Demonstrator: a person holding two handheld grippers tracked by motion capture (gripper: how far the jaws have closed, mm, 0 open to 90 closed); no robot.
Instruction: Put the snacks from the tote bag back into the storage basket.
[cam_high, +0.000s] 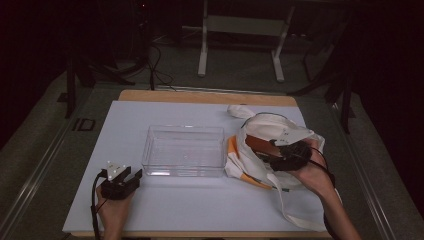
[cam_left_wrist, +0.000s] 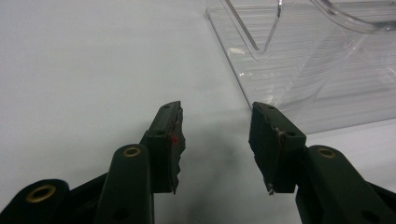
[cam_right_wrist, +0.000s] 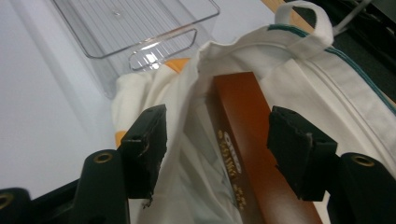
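A white cloth tote bag (cam_high: 270, 127) lies open on the right of the table, and a long brown box (cam_high: 257, 144) with gold lettering sticks out of its mouth. My right gripper (cam_high: 274, 151) hovers over the bag's mouth. In the right gripper view this gripper (cam_right_wrist: 218, 122) is open, the brown box (cam_right_wrist: 247, 135) lies between the jaws, and neither pad touches it; the left jaw hangs over the bag's cloth (cam_right_wrist: 187, 154). My left gripper (cam_high: 134, 175) rests on the white mat at the front left. It (cam_left_wrist: 215, 116) is open with nothing between its jaws.
An empty clear plastic bin (cam_high: 182, 150) stands mid-table between the grippers; its corner (cam_left_wrist: 261, 79) is just ahead of the left jaws. An orange patch (cam_high: 232, 147) shows at the bag's left edge beside the bin. A white mat (cam_high: 200, 205) covers the wooden table.
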